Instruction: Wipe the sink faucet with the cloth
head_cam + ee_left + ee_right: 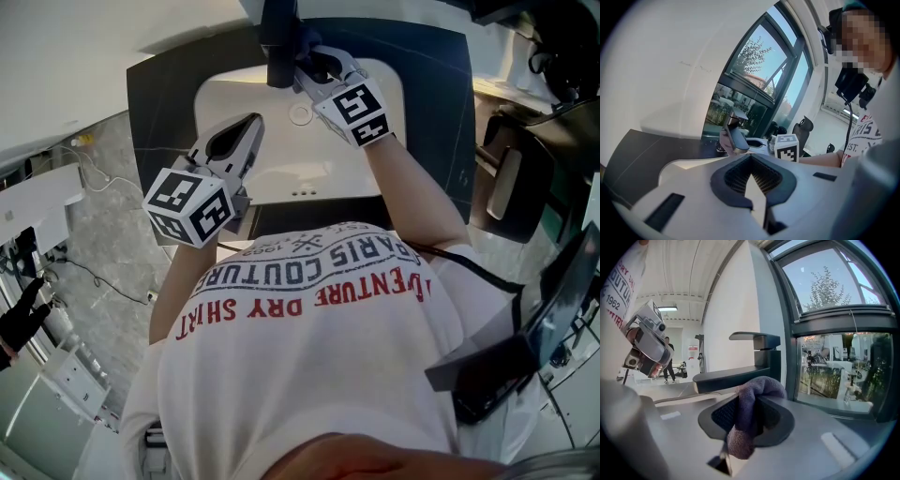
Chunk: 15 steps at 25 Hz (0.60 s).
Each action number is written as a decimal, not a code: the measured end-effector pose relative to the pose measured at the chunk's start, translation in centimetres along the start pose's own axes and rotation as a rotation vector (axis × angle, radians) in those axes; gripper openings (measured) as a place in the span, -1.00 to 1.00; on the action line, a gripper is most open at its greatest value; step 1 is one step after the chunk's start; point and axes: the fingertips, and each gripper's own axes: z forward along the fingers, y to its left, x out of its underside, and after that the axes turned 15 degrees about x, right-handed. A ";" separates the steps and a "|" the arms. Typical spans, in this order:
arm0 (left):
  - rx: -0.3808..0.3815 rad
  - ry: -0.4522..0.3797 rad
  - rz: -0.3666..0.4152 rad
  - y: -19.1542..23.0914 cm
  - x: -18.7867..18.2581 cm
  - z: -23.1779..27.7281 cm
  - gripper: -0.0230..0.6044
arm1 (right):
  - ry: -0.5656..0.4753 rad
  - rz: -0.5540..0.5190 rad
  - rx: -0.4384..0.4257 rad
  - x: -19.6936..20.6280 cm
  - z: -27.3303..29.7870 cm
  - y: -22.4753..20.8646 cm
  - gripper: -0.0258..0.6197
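The dark faucet (278, 45) stands at the back of the white sink (375, 141). My right gripper (311, 67) sits just right of its spout, shut on a purple cloth (306, 39). In the right gripper view the cloth (747, 416) bunches between the jaws, just in front of the faucet (740, 371); whether it touches the spout I cannot tell. My left gripper (251, 124) hovers over the basin's left side, jaws shut on nothing. Its own view shows the faucet (733, 138) ahead and the closed left gripper (752, 177).
A dark countertop (159, 103) surrounds the sink, with a round drain (300, 114) in the basin. A wall and a large window (834, 333) rise right behind the faucet. Black equipment (511, 178) stands to the right and cables (84, 272) lie on the floor at the left.
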 end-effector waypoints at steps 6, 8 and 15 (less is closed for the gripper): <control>-0.001 -0.004 -0.002 -0.6 0.5 0.1 -0.92 | -0.022 -0.006 -0.030 0.4 -1.5 1.0 -0.69; -0.002 -0.008 -0.002 -1.0 0.6 0.3 -0.92 | -0.030 -0.003 -0.050 0.6 -2.4 1.6 -0.69; -0.008 -0.015 -0.008 -2.0 1.4 0.5 -0.92 | -0.041 0.027 -0.093 1.2 -4.9 3.1 -0.69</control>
